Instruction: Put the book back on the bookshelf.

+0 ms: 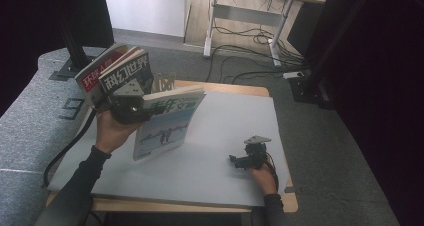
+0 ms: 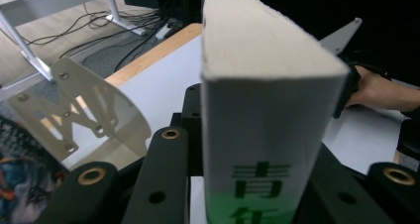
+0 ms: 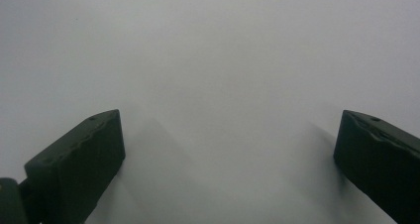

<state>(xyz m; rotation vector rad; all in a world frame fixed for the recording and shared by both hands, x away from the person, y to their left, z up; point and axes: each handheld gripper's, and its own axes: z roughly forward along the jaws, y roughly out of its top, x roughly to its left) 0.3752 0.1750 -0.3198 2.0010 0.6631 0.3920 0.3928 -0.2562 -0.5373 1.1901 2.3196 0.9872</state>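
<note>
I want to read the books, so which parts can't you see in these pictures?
- Thick book with green lettering: in the left gripper view its spine title is cut off by the bottom edge, and the black jaws hide its covers.
- Two magazines with red and black covers: in the high view the left gripper hides their lower parts.
- White table sheet: in the right gripper view it is a blur with no detail.
</note>
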